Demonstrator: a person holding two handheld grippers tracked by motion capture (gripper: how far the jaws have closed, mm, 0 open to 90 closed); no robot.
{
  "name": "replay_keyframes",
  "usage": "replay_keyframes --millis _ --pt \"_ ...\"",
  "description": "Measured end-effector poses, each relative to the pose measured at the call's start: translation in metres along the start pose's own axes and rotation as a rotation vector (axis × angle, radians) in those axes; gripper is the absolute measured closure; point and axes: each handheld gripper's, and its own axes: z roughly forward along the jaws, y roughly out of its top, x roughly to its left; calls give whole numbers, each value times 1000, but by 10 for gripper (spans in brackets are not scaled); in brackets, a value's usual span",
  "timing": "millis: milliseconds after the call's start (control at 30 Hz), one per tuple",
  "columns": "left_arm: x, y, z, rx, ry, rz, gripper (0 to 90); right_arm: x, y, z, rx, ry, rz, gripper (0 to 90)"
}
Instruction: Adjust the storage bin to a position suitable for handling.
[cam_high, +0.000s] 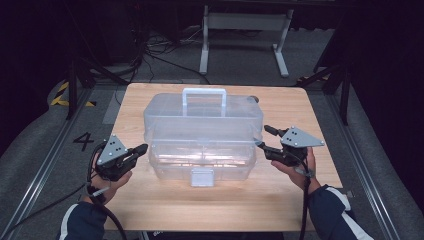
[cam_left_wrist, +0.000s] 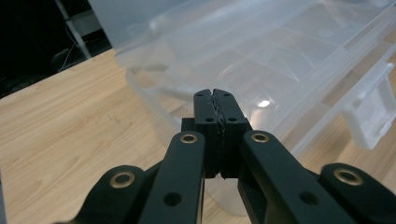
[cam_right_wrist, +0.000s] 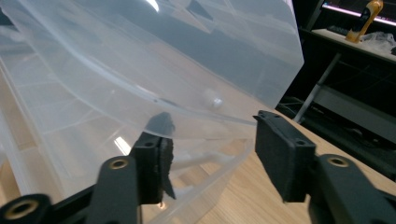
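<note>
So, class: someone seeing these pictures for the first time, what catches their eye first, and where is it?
The big clear plastic box in the middle of the wooden table, its lid partly raised with a handle on top. Then the two black grippers flanking it: the left gripper shut at the box's left side, the right gripper open at the right edge of the lid.

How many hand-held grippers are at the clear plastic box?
2: the left hand-held gripper at the clear plastic box's left end, the right hand-held gripper at its right end.
</note>
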Motion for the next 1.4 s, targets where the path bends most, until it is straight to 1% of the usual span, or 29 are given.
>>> replay_keyframes --millis 33,100,200,267,300,333,367,433,500,567,633,667,767,800,833,933,1000,1033,1067,1133,1167,1200,1233,1267,1300,1367,1400 --pt "1 -2 -1 6 2 2 885 0 1 0 -9 -7 -2 509" --pt "2 -7 -4 20 15 2 876 1 3 0 -22 -9 -5 571" --pt "5 -14 -9 30 31 1 869 2 7 0 -43 -15 -4 594" --pt "7 -20 -12 38 36 -10 862 3 10 1 -50 -25 -18 633" --pt "8 -23 -13 42 40 -13 858 4 12 1 -56 -36 -22 635" --pt "9 -26 -14 46 42 -19 854 4 13 2 -65 -43 -9 639" --pt "10 -29 -14 52 45 -15 850 3 13 2 -68 -45 -3 643" --pt "10 -34 -14 68 47 -26 838 2 14 2 -75 -52 0 648" --pt "11 -40 -14 89 50 -20 828 2 16 3 -84 -66 -2 655" --pt "11 -45 -12 110 45 -20 818 2 17 4 -88 -78 4 663" --pt "10 -51 -10 143 40 -23 807 1 20 5 -104 -93 -1 671" --pt "10 -55 -8 156 35 -19 802 0 22 5 -107 -97 8 677" --pt "9 -65 -3 201 17 -17 788 -3 26 7 -126 -113 13 696" --pt "8 -69 -1 214 10 -20 781 -3 27 7 -127 -120 5 703" --pt "9 -71 0 228 9 -10 776 -3 29 7 -131 -131 0 709" --pt "8 -77 3 247 -7 -17 765 -3 32 9 -136 -147 0 718" --pt "7 -80 6 245 -20 -14 751 -5 34 10 -140 -164 1 725" --pt "7 -80 6 245 -20 -14 742 -5 35 11 -139 -170 -3 729" --pt "6 -82 8 245 -32 -20 736 -5 37 12 -137 -178 -10 733" --pt "5 -84 11 252 -43 -10 726 -7 40 12 -131 -184 -27 745" --pt "4 -85 12 256 -51 -17 717 -8 42 12 -136 -193 -35 754" --pt "2 -86 14 263 -58 -20 713 -10 44 13 -137 -190 -34 762" --pt "2 -86 14 263 -58 -20 706 -10 44 13 -137 -190 -34 762" --pt "3 -87 15 266 -60 -8 706 -11 45 14 -142 -198 -36 773" --pt "2 -88 16 270 -59 -14 692 -12 47 15 -145 -206 -40 784" --pt "2 -90 17 276 -59 1 678 -14 50 16 -149 -217 -44 808" --pt "1 -92 18 281 -58 -4 664 -16 53 18 -154 -225 -43 819"
